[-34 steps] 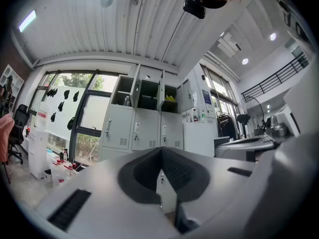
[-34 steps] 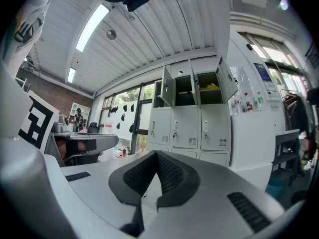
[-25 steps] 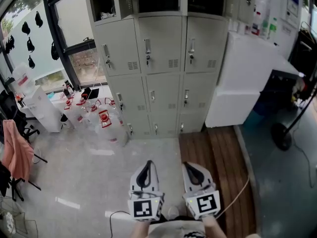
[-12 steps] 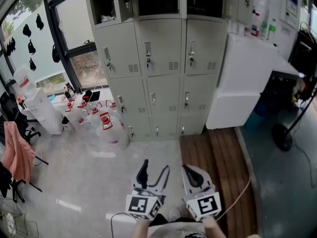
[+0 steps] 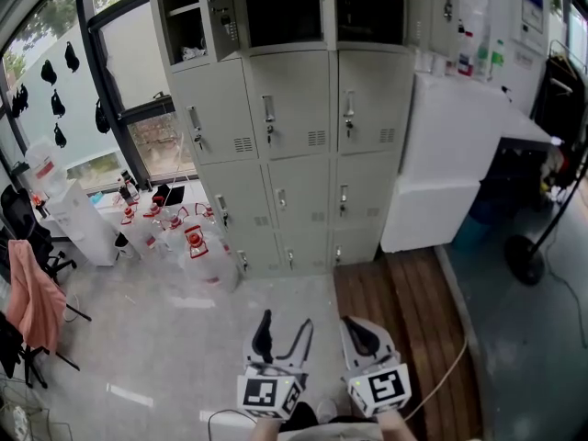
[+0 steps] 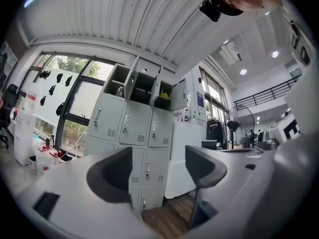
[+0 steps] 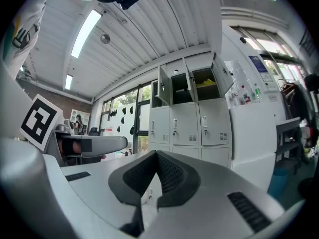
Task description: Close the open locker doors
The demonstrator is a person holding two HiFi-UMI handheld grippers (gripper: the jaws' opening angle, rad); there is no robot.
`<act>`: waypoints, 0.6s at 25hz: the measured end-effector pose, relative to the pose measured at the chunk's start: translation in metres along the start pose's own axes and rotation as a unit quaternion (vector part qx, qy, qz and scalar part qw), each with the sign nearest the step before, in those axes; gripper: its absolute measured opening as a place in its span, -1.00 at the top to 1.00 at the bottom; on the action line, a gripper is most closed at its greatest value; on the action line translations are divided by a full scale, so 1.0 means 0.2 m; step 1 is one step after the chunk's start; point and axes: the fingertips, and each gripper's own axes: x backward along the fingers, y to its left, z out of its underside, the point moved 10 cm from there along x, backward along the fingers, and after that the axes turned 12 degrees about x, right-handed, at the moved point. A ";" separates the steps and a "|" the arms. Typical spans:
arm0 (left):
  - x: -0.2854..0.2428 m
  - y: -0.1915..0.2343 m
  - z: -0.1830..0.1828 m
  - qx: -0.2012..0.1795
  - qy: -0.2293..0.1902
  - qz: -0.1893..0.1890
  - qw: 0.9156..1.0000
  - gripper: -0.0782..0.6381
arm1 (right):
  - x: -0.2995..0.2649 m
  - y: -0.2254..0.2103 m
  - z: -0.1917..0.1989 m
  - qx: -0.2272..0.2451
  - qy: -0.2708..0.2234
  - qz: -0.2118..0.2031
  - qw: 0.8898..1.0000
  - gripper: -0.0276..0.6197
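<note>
**Desk:** At your far left a window fills the wall. Below it, clear jugs with red caps crowd the floor just beside the lower left corner of the locker bank.

**Spotter:** You hold your left gripper low in the head view, pointed level at the lockers and well apart from them. Its jaws have just been opening and stand wide apart. In the left gripper view nothing sits between them; only the distant grey lockers show through the gap.

**Desk:** Straight ahead of you the lower rows of the bank are all shut. The top row is not: three compartments gape, and the open doors stand swung outward. One door shows between the left and middle compartments, and another hangs at the row's right end.

**Spotter:** Your right gripper sits just beside the left one, also pointed at the lockers. The right gripper view shows its jaws together, pad against pad, gripping nothing.

**Desk:** To your right a white cabinet stands against the side of the bank. A wooden floor strip runs from the lockers' foot back toward your right gripper.
</note>
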 end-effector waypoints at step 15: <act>-0.15 0.06 0.00 0.014 0.002 -0.019 1.000 -0.09 | -0.16 -0.08 0.07 -0.006 0.017 -0.024 1.000 0.90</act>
